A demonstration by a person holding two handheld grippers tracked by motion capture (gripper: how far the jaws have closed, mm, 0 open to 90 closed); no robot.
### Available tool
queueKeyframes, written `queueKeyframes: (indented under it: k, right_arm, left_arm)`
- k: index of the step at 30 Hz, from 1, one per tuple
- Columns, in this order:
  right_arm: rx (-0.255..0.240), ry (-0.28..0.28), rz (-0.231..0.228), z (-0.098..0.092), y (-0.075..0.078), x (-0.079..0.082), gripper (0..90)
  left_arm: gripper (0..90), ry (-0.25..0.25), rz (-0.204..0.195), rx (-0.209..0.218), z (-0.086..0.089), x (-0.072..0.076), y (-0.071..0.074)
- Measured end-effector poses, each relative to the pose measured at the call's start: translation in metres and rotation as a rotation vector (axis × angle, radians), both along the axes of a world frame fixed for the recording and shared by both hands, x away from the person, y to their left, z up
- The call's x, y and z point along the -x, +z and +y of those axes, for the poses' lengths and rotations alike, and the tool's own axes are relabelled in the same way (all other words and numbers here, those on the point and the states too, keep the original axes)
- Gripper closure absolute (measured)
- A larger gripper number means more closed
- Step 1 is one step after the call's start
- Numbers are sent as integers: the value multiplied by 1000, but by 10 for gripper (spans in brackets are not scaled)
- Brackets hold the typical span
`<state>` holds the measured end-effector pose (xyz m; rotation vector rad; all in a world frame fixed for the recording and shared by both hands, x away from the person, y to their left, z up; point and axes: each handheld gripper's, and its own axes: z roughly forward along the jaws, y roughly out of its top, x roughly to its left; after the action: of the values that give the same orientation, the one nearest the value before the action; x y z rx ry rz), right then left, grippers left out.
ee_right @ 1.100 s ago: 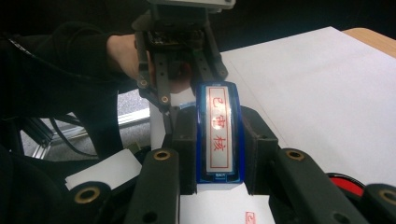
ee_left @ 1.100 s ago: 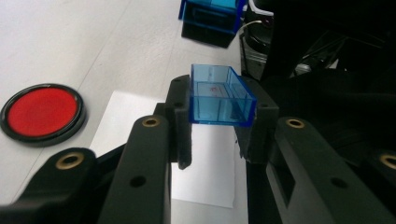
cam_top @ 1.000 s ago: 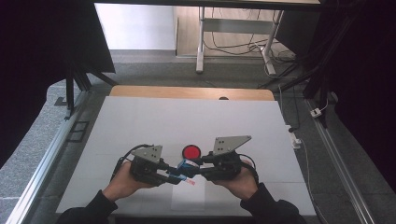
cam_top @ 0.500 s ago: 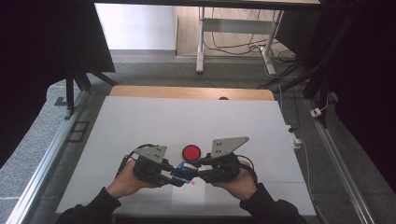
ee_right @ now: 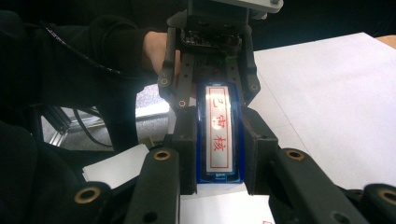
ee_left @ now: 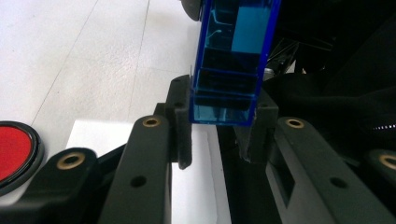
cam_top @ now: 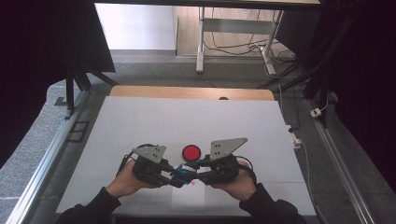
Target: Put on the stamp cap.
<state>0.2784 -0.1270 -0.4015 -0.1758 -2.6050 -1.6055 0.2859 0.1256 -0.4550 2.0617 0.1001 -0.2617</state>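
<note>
Item: blue translucent stamp (ee_right: 218,135), hard plastic, judged light, rigid and slick, best taken by its long flat sides, held above paper sheet (cam_top: 189,198) on white counter (cam_top: 140,126), left gripper (ee_left: 219,126) and right gripper (ee_right: 218,154) fingers pinching opposite ends; face bears red Chinese characters, bordered; beyond, red ink pad (cam_top: 191,152).

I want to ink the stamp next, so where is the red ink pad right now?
In the high view the red ink pad sits on the white table, just beyond the blue stamp held between the left hand-held gripper and right hand-held gripper.
</note>
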Motion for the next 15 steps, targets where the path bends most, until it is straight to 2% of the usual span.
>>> queueKeyframes:
  k: [6,9,15]
  right_arm:
    - [-15,-6,10,0,-1,0,709]
    - [-37,-2,31,-1,-2,-2,709]
    - [-43,4,48,-2,-3,-4,709]
  left_arm:
    - [689,-4,-28,16,1,1,1]
    - [690,-11,-45,20,2,1,3]
    - [689,-11,-46,20,2,1,2]
